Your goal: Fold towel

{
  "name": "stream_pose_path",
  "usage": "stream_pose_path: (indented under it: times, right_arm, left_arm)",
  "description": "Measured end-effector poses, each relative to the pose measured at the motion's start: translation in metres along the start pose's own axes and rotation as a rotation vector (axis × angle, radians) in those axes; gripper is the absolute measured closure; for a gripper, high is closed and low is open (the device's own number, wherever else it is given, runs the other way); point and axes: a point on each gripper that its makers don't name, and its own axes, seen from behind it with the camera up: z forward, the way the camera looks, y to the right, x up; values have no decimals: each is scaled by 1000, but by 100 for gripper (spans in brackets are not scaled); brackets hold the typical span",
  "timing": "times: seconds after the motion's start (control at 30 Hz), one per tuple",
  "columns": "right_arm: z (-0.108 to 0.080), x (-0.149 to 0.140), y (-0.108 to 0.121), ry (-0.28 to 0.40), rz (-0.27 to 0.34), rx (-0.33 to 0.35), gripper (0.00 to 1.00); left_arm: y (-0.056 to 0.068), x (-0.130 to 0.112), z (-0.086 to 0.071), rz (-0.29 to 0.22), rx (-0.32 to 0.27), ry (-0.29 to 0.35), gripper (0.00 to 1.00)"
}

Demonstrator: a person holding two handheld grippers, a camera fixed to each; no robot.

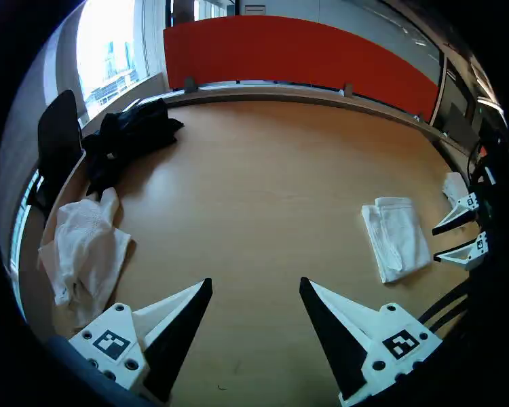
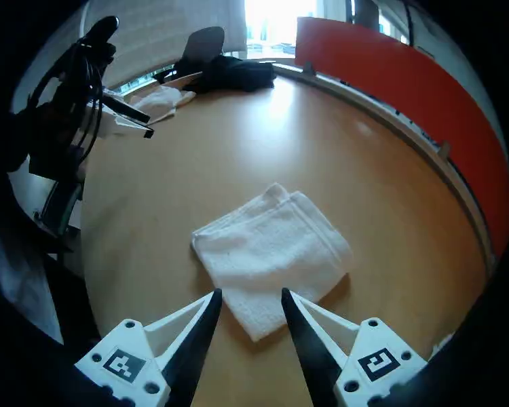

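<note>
A folded white towel [image 2: 271,254] lies flat on the wooden table [image 2: 363,176], just ahead of my right gripper [image 2: 250,293]. Its fingers stand open and apart, hovering over the towel's near corner without pressing on it. In the left gripper view the same folded towel [image 1: 396,237] sits at the right, with the right gripper [image 1: 451,237] beside its far edge. My left gripper [image 1: 254,281] is wide open over bare table, holding nothing. In the right gripper view, the left gripper [image 2: 148,127] appears far off at the upper left.
A crumpled white towel [image 1: 85,251] lies at the table's left edge, with a black garment [image 1: 129,136] behind it. A red partition [image 1: 295,54] runs along the far edge. A dark chair [image 1: 54,142] stands beyond the left side.
</note>
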Motion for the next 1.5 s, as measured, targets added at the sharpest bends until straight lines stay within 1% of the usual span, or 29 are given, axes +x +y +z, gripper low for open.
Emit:
stream_pose_path:
  times: [0.53, 0.77, 0.83, 0.93, 1.1, 1.17, 1.37, 1.5]
  right_arm:
    - [4, -48, 4, -84, 21, -23, 33]
    - [4, -54, 7, -90, 34, -31, 34]
    - [4, -55, 8, -93, 35, -33, 37]
    - [4, -59, 9, -100, 34, -36, 46]
    - [4, -64, 9, -109, 31, -36, 58]
    - [4, -66, 9, -113, 30, -35, 59]
    - [5, -68, 8, -115, 33, -34, 65]
    - [6, -69, 7, -115, 37, -33, 66]
  left_arm:
    - [2, -1, 0, 2, -2, 0, 4]
    - [3, -1, 0, 4, -3, -3, 4]
    - [4, -2, 0, 4, -4, -3, 4]
    - [5, -1, 0, 4, -6, -1, 4]
    - [5, -1, 0, 5, -7, -1, 4]
    - [6, -1, 0, 6, -7, 0, 4]
    - [7, -1, -1, 5, -9, -2, 4]
    - [6, -2, 0, 7, -9, -3, 4]
